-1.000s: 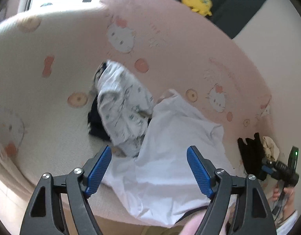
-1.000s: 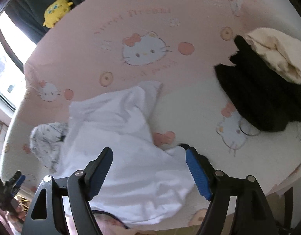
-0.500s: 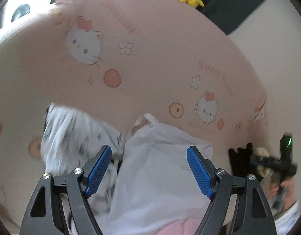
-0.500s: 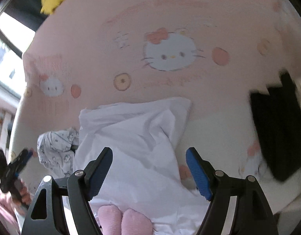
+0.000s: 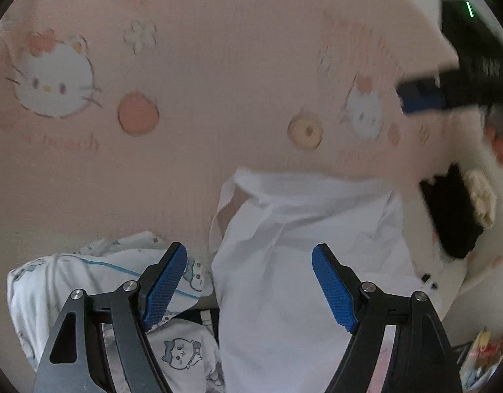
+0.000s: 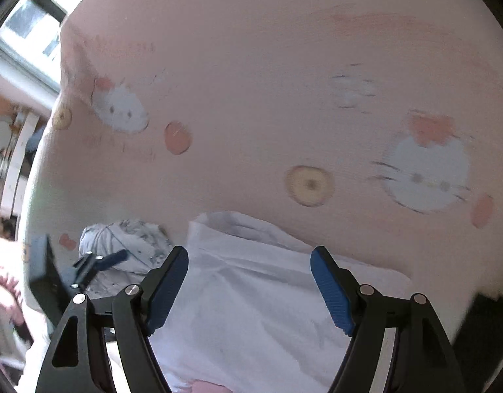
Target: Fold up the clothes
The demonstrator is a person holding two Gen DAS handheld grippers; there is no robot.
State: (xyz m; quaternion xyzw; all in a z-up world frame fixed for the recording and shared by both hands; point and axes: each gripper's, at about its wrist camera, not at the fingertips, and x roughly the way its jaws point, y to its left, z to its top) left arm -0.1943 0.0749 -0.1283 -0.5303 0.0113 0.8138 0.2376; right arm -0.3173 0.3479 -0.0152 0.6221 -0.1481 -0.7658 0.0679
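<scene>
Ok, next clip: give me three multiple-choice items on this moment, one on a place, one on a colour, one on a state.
1. In the left wrist view, where does the cartoon-printed white garment lie relative to the plain white shirt?
A. to its left
B. to its right
C. on top of it

2. What colour are the ribbed pads on the left gripper?
A. red
B. blue
C. green

3. How do the right gripper jaws stand?
A. shut on the shirt
B. shut on nothing
C. open, with nothing gripped

Answers: 1 A, the printed garment sits at the lower left, beside the shirt's left edge. 2 B, both pads show blue against the black arms. 3 C, the pads stand wide apart above the shirt on the pink cat-print bedsheet, pressing on no cloth.
</scene>
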